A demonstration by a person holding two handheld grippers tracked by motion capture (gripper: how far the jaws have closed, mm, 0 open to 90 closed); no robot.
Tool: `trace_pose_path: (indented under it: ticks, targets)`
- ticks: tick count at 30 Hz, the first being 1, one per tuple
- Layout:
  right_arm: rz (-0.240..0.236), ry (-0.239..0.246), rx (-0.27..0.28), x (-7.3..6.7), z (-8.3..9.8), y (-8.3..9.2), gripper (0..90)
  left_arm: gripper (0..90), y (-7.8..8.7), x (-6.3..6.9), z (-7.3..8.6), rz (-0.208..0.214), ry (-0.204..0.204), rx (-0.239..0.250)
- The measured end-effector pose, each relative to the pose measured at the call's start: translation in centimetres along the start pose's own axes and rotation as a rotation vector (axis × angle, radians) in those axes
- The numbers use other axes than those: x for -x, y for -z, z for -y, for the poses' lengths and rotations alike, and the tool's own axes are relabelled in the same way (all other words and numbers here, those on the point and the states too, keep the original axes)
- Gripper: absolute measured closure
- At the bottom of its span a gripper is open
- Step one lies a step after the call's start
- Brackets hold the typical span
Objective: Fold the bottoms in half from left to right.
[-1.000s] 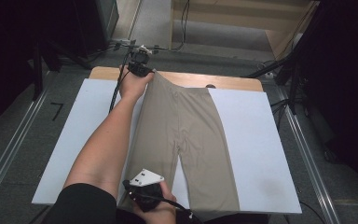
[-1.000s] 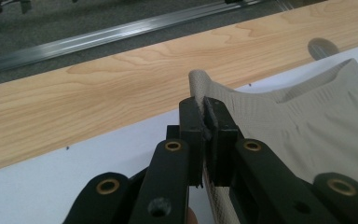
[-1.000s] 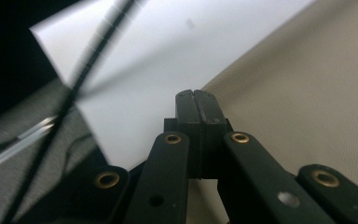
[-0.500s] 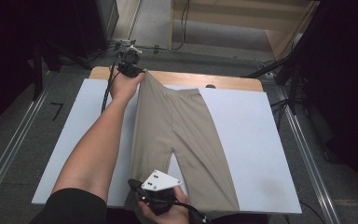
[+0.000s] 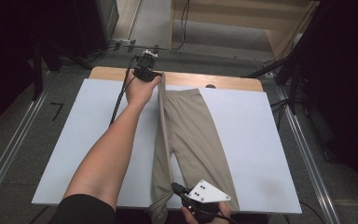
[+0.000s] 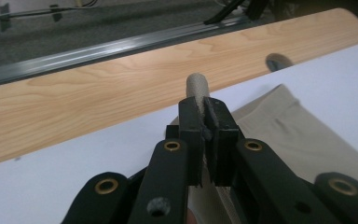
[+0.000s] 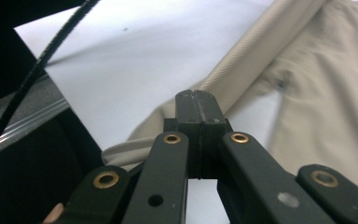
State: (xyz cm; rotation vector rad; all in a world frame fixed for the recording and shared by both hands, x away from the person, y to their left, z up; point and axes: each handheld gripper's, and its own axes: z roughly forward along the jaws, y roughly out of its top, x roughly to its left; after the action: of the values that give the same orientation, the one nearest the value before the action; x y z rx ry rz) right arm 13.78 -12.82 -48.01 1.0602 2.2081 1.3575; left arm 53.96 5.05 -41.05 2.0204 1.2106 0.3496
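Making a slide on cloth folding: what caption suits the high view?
Two hand-held grippers, left at the waistband and right at the hem, lift one leg of beige shorts over a white board.

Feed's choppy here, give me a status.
Left gripper shut on shorts at the far end. Right gripper shut on their near end. Left side lifted off the white board. Nothing in the way.

table: light wood table [image 5: 223, 82] with a cable hole
cover: white board [image 5: 256, 154] over most of it
on it: beige shorts [image 5: 196, 135] lying flat-ish
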Motion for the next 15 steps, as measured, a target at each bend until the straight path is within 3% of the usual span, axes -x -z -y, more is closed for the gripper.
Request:
trace_pose_path:
  ticks: [6,15]
  targets:
    - [0.046,-0.033,-0.005,2.5,1.6,2.6,88.9,87.1,-1.1,1.8,-0.2,0.028,0.004,0.015]
    - [0.107,-0.091,-0.027,5.7,3.4,5.7,88.9,87.0,-2.5,4.5,-0.7,0.052,-0.025,0.011]
